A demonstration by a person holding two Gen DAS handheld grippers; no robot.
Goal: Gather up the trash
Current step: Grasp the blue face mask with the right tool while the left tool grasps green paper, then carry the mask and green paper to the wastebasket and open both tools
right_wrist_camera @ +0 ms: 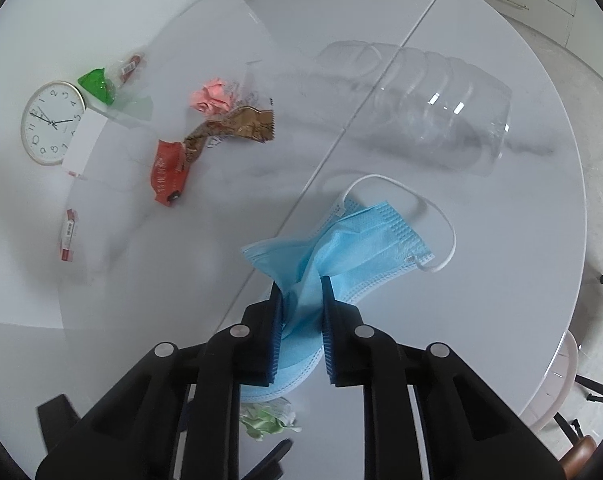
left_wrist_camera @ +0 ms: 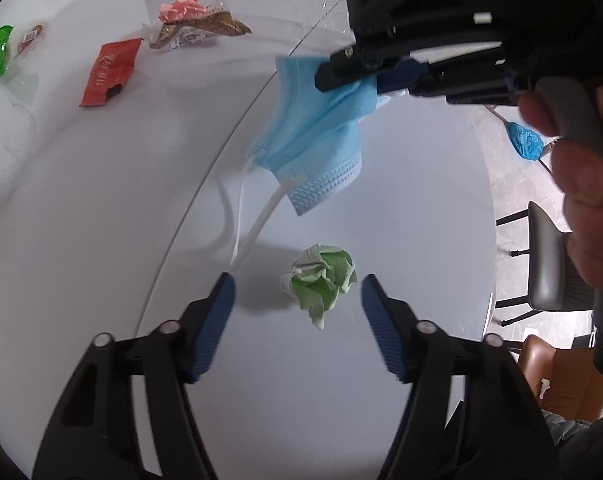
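Note:
My right gripper (right_wrist_camera: 301,286) is shut on a blue face mask (right_wrist_camera: 349,240) and holds it above the white table (right_wrist_camera: 501,300); its ear loops hang free. In the left wrist view the same gripper (left_wrist_camera: 349,76) pinches the mask (left_wrist_camera: 317,136) in the air. My left gripper (left_wrist_camera: 297,284) is open, its jaws on either side of a crumpled green paper ball (left_wrist_camera: 321,280) that lies on the table. The ball also shows in the right wrist view (right_wrist_camera: 269,420), below the right gripper.
More litter lies on the far side: a red wrapper (right_wrist_camera: 169,172), a brown wrapper (right_wrist_camera: 229,128), crumpled pink paper (right_wrist_camera: 211,96), a green wrapper (right_wrist_camera: 97,84), a clear plastic bottle (right_wrist_camera: 421,100). A wall clock (right_wrist_camera: 51,122) lies at left. Chairs (left_wrist_camera: 549,264) stand beyond the table's edge.

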